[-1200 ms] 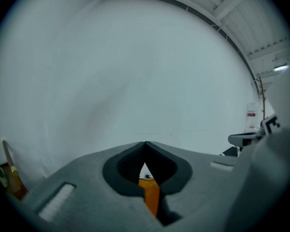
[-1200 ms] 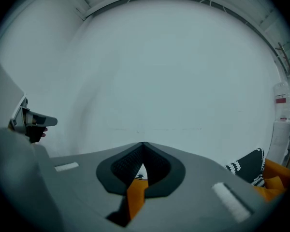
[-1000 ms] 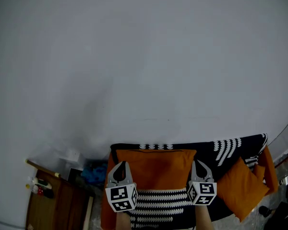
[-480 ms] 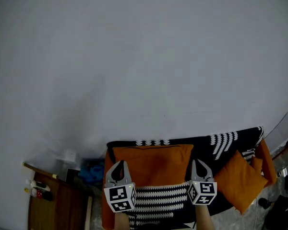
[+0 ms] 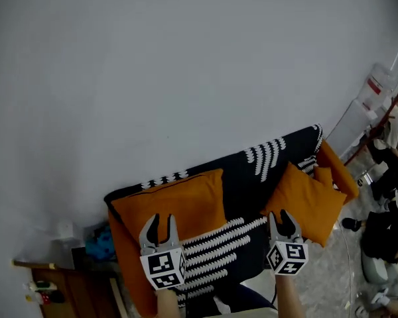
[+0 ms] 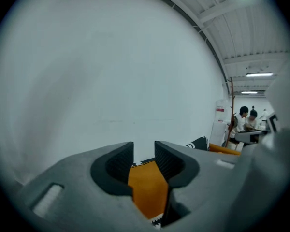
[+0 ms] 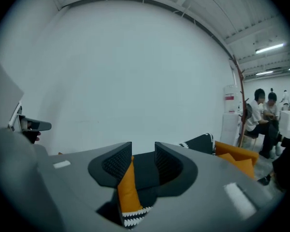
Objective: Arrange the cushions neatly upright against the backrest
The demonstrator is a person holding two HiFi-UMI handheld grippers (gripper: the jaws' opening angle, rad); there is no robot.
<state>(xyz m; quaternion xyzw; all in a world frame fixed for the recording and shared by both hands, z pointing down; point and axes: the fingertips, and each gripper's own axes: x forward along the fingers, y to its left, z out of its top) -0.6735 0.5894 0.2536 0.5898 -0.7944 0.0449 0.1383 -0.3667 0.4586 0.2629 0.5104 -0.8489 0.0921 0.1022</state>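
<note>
Next, likely: right cushion (image 5: 306, 201) | my left tongs (image 5: 161, 219), right tongs (image 5: 283, 216): just been opening, half apart, empty | best I pinch top corners, stand it flush against backrest (image 5: 247, 181).

Two cushions, both plain orange with no print: left cushion (image 5: 176, 204) and right cushion (image 5: 306, 201). The sofa (image 5: 338, 171) shows the same orange at its armrest and at its near side.

We log the throw (image 5: 242, 189) over seat and backrest as black, crossed by bands of white zigzag stripes, with a white toothed trim along its top edge.

The wall (image 5: 186, 78) behind is flat pale grey, unpatterned. The cabinet (image 5: 60, 291) at lower left is brown wood. Beside it sits a bright blue bundle (image 5: 101, 242); we cannot tell what it is.
</note>
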